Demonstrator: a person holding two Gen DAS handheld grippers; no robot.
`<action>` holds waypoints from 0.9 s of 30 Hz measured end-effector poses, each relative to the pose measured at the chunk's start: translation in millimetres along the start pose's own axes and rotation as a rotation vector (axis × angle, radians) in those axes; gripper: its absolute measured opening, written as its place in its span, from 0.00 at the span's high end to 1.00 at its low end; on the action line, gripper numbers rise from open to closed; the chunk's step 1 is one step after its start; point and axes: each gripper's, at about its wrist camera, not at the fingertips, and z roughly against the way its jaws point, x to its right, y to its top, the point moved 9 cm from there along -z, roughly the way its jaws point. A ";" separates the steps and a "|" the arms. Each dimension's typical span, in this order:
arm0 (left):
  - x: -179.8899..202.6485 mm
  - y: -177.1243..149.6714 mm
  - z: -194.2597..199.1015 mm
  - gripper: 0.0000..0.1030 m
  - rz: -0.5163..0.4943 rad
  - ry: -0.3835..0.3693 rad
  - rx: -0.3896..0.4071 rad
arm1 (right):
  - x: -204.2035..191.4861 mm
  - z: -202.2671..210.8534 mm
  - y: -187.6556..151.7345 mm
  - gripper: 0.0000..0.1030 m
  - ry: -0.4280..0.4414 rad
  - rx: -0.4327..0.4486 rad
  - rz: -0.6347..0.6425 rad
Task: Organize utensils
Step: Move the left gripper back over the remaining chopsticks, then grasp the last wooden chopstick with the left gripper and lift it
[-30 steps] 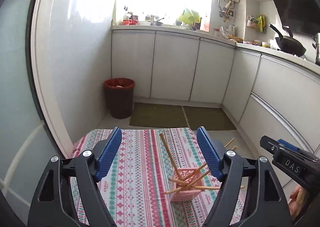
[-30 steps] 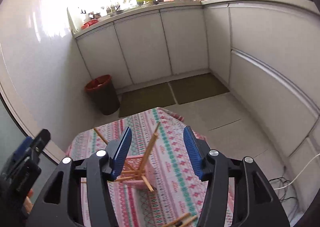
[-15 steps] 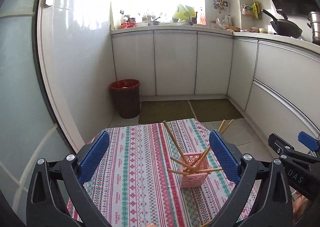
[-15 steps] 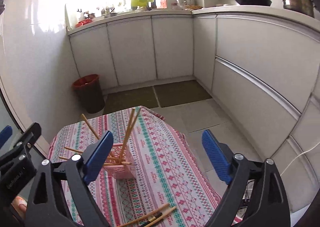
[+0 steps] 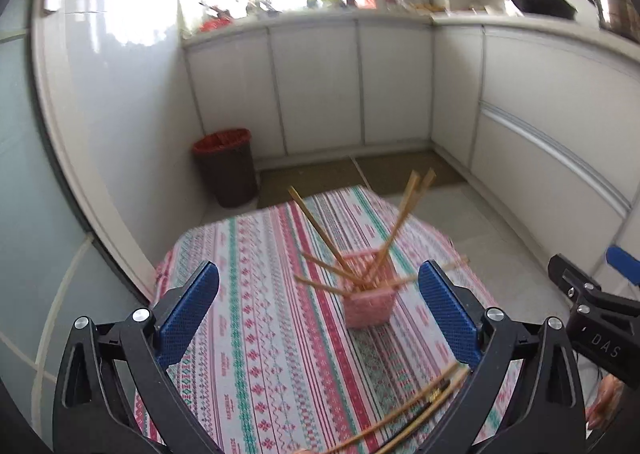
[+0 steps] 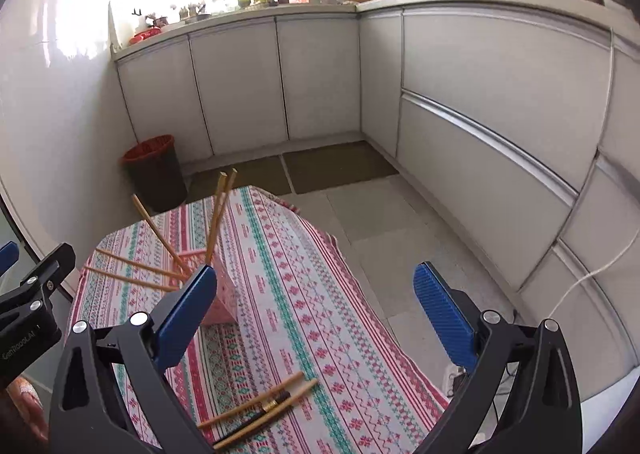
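Note:
A pink slotted holder (image 5: 368, 304) stands on the patterned tablecloth (image 5: 260, 334) with several wooden chopsticks (image 5: 320, 230) sticking out at angles. It also shows in the right wrist view (image 6: 224, 294), partly behind my finger. Loose chopsticks (image 6: 260, 408), wooden and one dark, lie on the cloth near the front edge; they also show in the left wrist view (image 5: 420, 410). My left gripper (image 5: 318, 308) is open and empty, above the cloth before the holder. My right gripper (image 6: 312, 312) is open and empty, right of the holder.
A red-lined bin (image 5: 226, 165) stands on the floor beyond the table. White cabinets (image 6: 480, 101) line the back and right. Floor mats (image 6: 336, 165) lie before them. The table's right edge (image 6: 360, 294) drops to the tiled floor.
Both grippers opened wide and pulled back and up from the holder. The loose chopsticks at the front edge came into view in both wrist views.

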 end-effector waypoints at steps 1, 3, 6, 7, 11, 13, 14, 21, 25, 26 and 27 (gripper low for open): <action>8.5 -8.6 -8.4 0.07 -0.033 -0.030 -0.050 | 5.9 -1.0 -7.1 0.07 -0.004 -0.017 -0.007; 29.9 -32.4 -27.4 0.07 -0.110 -0.101 -0.176 | 20.5 -5.8 -27.6 0.07 -0.015 -0.076 -0.028; 58.9 -61.4 -48.2 0.07 -0.190 -0.183 -0.297 | 40.6 -16.3 -64.5 0.07 -0.025 -0.200 -0.070; 68.6 -71.3 -56.0 0.07 -0.214 -0.203 -0.335 | 46.2 -20.4 -77.9 0.07 -0.025 -0.251 -0.087; 97.4 -101.1 -82.4 0.07 -0.248 -0.275 -0.471 | 60.1 -32.3 -117.2 0.07 0.003 -0.404 -0.153; 110.3 -112.4 -96.8 0.07 -0.245 -0.303 -0.531 | 67.6 -36.4 -130.7 0.07 0.018 -0.455 -0.199; 116.7 -115.7 -103.2 0.07 -0.244 -0.317 -0.556 | 70.6 -37.9 -137.3 0.07 0.031 -0.481 -0.222; 159.5 -143.6 -136.7 0.39 -0.253 -0.383 -0.691 | 99.8 -51.6 -174.8 0.07 0.138 -0.681 -0.496; 167.1 -153.1 -150.4 0.50 -0.264 -0.384 -0.729 | 103.8 -57.4 -181.4 0.07 0.195 -0.730 -0.616; 168.6 -155.0 -152.0 0.54 -0.267 -0.392 -0.736 | 103.7 -58.3 -182.2 0.07 0.197 -0.734 -0.620; 170.3 -157.0 -153.5 0.59 -0.271 -0.399 -0.741 | 103.1 -59.3 -181.9 0.07 0.197 -0.738 -0.622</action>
